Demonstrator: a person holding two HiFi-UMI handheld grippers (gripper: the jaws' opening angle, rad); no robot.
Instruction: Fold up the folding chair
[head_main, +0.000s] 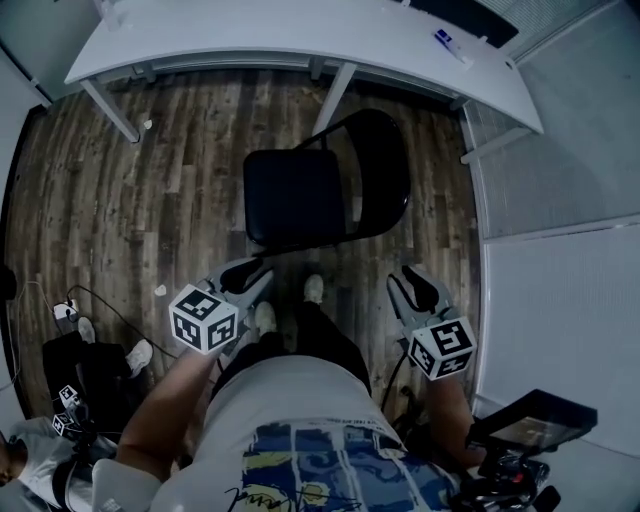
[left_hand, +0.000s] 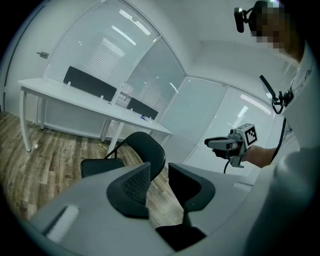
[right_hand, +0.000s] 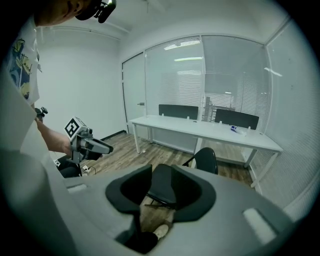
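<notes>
Nothing of the fold is showing yet. The folding chair (head_main: 300, 195) is standing fully open on the wood floor (head_main: 170, 180), seat down, just beyond the person's shoes and on the near side of the long white surface (head_main: 300, 40). I am holding the left gripper (head_main: 248, 277) and the right gripper (head_main: 410, 287) near its front edge, neither touching it. The left fingers are sitting narrowly apart and the right ones a little wider, both empty. I judge the whole fold is remaining. The surface is carrying a small blue-and-white item (head_main: 447, 42), and glass walls with blinds are enclosing the room.
</notes>
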